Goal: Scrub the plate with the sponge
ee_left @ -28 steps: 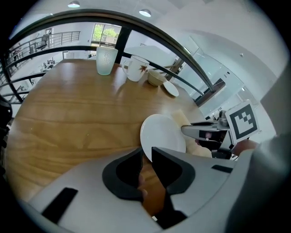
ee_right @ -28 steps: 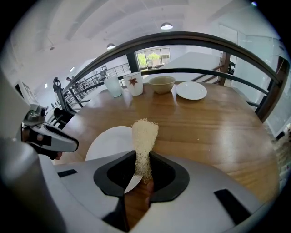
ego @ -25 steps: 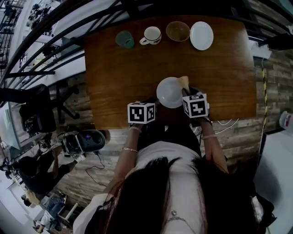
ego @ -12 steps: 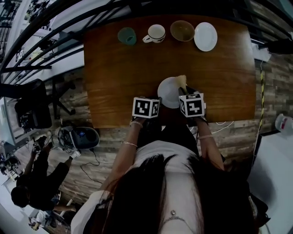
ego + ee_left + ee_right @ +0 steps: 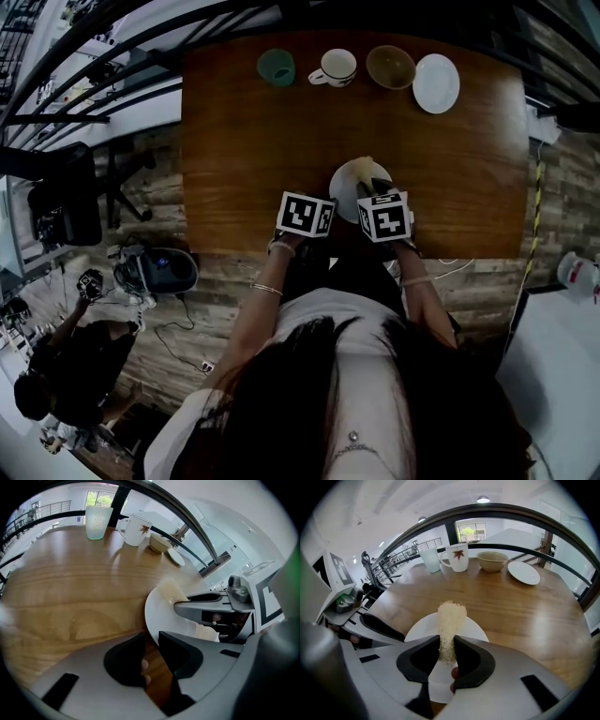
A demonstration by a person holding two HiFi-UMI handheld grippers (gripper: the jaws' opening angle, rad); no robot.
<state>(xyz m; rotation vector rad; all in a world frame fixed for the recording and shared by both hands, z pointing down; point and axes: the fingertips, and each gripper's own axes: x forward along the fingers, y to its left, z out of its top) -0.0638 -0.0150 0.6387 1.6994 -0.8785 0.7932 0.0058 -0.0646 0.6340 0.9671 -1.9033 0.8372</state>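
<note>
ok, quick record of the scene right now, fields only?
surface: brown wooden table
work piece: round white plate, flat on table
right tongs: shut on pale fibrous sponge, sponge over plate
left tongs: nearly together at plate rim, grip unclear
far edge: green cup, white mug, beige bowl, small white plate

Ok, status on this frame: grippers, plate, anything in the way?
Right gripper shut on sponge, over plate. Left gripper narrow at plate rim, grip unclear. Mug, bowl at table far edge, not in the way.
</note>
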